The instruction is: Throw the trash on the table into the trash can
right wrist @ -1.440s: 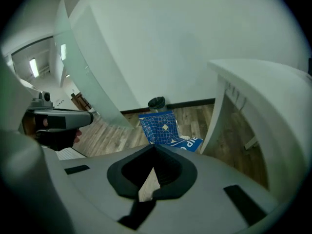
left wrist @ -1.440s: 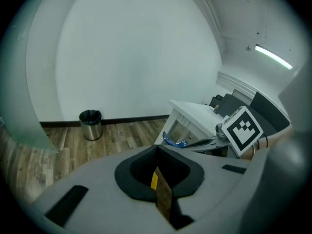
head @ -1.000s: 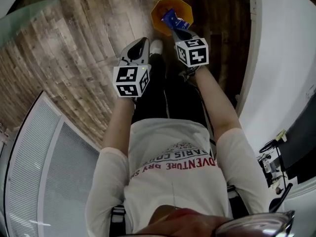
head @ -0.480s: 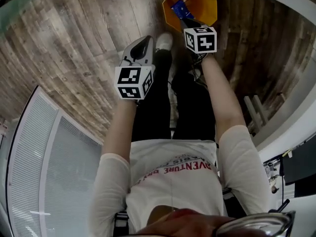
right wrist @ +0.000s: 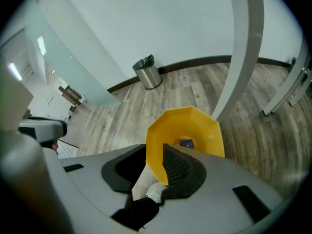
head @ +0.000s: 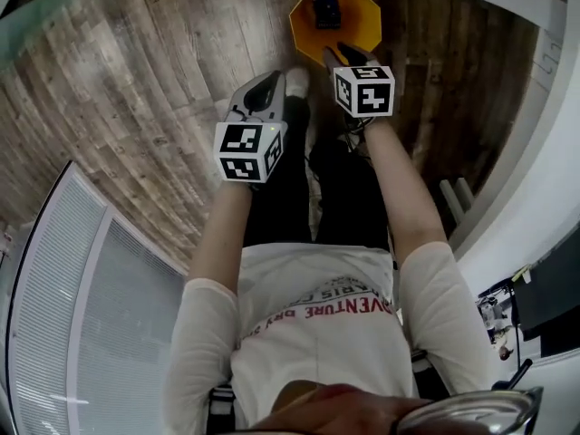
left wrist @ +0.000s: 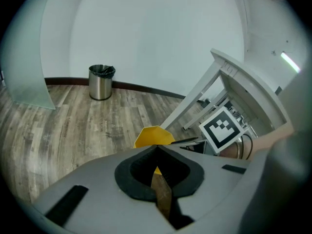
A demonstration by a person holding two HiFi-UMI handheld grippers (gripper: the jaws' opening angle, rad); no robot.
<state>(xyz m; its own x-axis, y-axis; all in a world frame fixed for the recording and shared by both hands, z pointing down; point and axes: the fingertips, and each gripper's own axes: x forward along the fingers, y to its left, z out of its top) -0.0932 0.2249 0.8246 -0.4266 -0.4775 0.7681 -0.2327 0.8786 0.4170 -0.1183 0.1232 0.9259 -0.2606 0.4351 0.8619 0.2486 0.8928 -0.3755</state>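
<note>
We see one plank floor (head: 136, 80), and on it one yellow trash can (head: 308, 25), standing beyond the person's shoes. One steel bin (left wrist: 101, 82) stands well apart, against the far wall. We count two grippers. The right gripper (head: 343, 54) hangs at the yellow can's near rim; its jaws have just been opening and stand spread with nothing between them. The left gripper (head: 265, 82) hangs beside it, tips pressed together and empty. One blue wrapper (head: 326, 12), the trash, lies inside the yellow can.
</note>
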